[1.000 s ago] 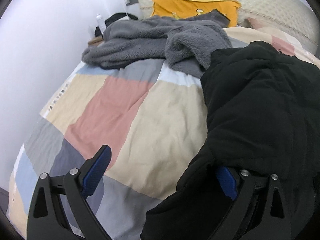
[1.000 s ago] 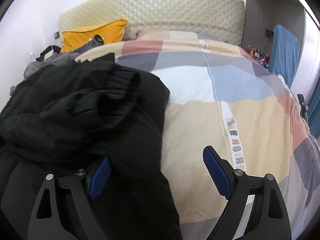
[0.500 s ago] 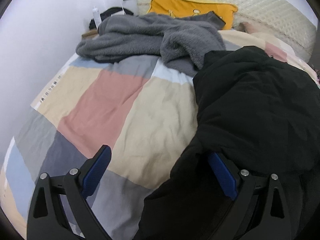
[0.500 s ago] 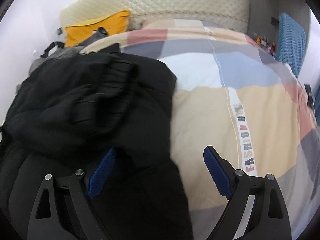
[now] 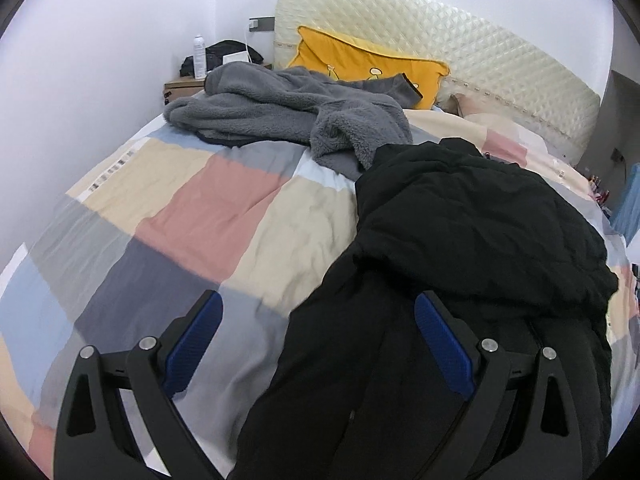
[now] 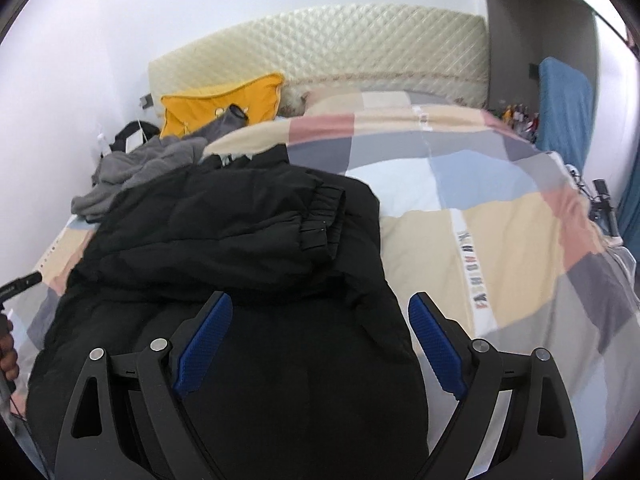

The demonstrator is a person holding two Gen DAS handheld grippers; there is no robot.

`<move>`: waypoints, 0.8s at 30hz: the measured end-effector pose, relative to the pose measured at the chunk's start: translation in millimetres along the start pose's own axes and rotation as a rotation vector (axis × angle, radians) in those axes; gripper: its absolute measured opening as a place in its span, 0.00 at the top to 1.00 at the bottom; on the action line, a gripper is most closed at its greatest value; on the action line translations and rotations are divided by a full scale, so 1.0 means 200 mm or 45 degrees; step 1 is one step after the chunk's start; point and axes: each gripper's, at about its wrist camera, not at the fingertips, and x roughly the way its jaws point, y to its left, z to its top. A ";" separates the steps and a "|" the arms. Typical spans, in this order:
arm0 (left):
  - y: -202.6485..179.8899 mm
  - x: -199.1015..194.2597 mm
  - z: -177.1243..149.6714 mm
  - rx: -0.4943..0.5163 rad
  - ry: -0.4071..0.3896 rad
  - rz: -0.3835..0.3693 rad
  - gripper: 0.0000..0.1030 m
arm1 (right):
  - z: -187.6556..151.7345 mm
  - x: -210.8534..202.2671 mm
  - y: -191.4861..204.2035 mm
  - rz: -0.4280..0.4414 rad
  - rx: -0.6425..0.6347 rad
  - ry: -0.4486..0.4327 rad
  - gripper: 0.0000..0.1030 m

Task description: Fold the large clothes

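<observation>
A black padded jacket (image 5: 472,232) lies folded on the checked bedspread (image 5: 208,208), with its sleeves laid across the body; it also shows in the right wrist view (image 6: 240,240). My left gripper (image 5: 316,340) is open and empty above the jacket's left edge. My right gripper (image 6: 320,340) is open and empty above the jacket's near part. A grey fleece garment (image 5: 288,116) lies crumpled near the head of the bed.
A yellow pillow (image 5: 360,64) leans on the quilted headboard (image 5: 460,48). A nightstand (image 5: 180,88) with a bottle stands at the back left by the wall. A blue towel (image 6: 564,104) hangs at the right. The bedspread (image 6: 500,240) stretches right of the jacket.
Both grippers have lifted and drawn back from the jacket. The right gripper has shifted left over the jacket. The jacket has not moved.
</observation>
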 end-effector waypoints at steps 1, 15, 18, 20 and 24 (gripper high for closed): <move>0.01 -0.04 -0.02 -0.002 -0.010 -0.013 0.06 | -0.02 -0.05 0.01 0.011 0.011 -0.022 0.13; 0.04 -0.41 -0.05 0.017 -0.156 -0.170 0.06 | -0.16 -0.60 0.00 0.064 0.049 -0.165 0.13; 0.09 -0.58 0.02 0.049 -0.219 -0.169 0.06 | -0.14 -0.70 -0.09 0.093 0.097 -0.168 0.13; 0.13 -0.69 0.07 0.058 -0.255 -0.161 0.06 | -0.12 -0.76 -0.15 0.109 0.103 -0.159 0.13; 0.27 -0.95 0.23 0.047 -0.340 -0.083 0.06 | -0.09 -0.86 -0.28 0.121 0.083 -0.120 0.13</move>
